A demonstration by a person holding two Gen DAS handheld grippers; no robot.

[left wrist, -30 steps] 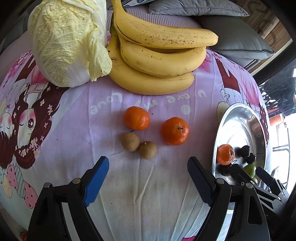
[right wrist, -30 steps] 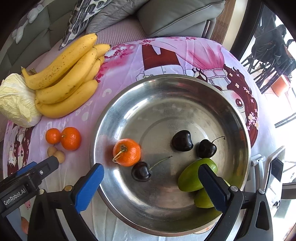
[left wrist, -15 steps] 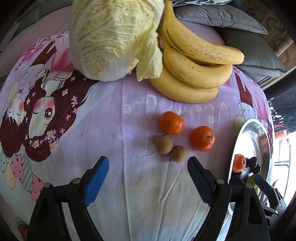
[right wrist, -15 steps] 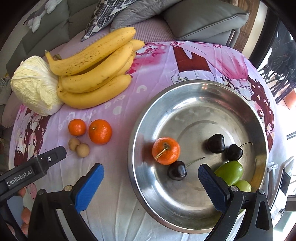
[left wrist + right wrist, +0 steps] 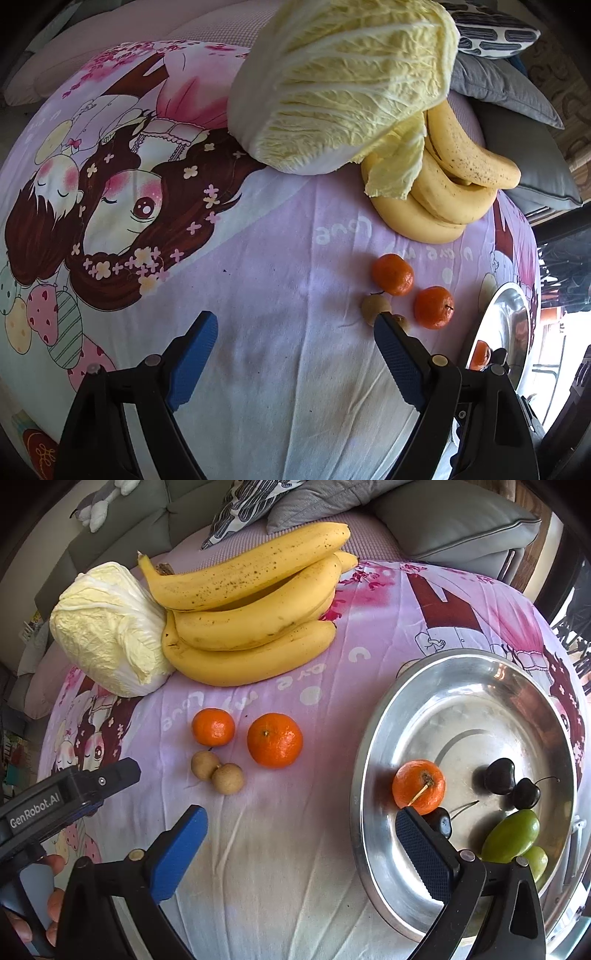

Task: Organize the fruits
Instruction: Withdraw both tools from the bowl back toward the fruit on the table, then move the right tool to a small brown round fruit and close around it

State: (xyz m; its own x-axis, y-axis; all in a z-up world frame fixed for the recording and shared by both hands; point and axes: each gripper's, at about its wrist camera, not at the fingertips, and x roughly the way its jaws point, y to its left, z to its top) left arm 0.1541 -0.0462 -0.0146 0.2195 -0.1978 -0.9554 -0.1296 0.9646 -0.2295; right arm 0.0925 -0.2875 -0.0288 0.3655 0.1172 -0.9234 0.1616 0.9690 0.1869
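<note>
- Two small orange mandarins and two brown round longans lie on the pink printed cloth, left of the shallow steel bowl.
- Left gripper and right gripper: jaws wide apart, holding nothing.
- Mandarins probably handle light, soft-skinned; grip across the middle, gently.
- Longans likely roll; close slowly.

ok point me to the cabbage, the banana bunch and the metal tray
cabbage (image 5: 107, 627), right wrist view, middle of its crinkled leaves
banana bunch (image 5: 255, 620), right wrist view, skin of the middle banana
metal tray (image 5: 480, 716), right wrist view, bare far side of its floor
</note>
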